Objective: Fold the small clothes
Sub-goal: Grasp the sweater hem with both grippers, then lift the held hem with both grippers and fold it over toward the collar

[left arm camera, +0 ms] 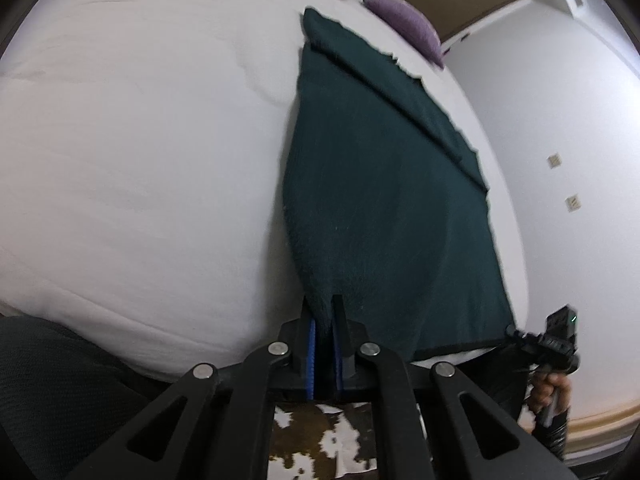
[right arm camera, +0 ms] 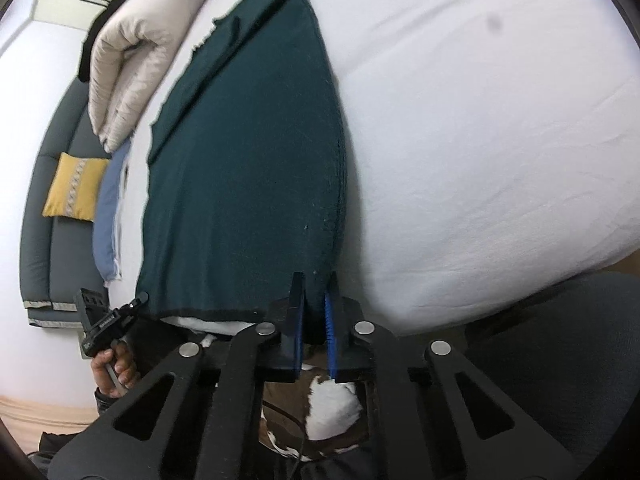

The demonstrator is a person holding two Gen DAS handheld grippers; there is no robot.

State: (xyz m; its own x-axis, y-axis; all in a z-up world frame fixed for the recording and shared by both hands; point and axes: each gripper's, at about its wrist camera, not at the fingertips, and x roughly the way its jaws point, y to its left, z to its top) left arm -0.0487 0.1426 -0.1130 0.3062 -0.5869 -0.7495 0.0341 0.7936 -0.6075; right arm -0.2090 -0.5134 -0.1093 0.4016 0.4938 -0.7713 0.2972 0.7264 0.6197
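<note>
here the left gripper and right gripper each pinch a near corner of the dark green cloth, keeping its hem taut over the white bed for folding.

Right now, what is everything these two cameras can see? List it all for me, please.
Cloth: one, dark green, spread on the bed with a strip folded over at its far end.
Bed: one, white cover, under the cloth.
Quilt: one, cream, folded on the bed's far part.
Purple cushion: one, by the far end of the bed.
Yellow cushion: one, against a grey padded headboard.
Blue pillow: one, at the bed's edge.
Rug: one, brown and white, on the floor below.
Left hand-held gripper: black, blue pads, clamping the cloth's near corner.
Right hand-held gripper: same, clamping the other near corner.
</note>
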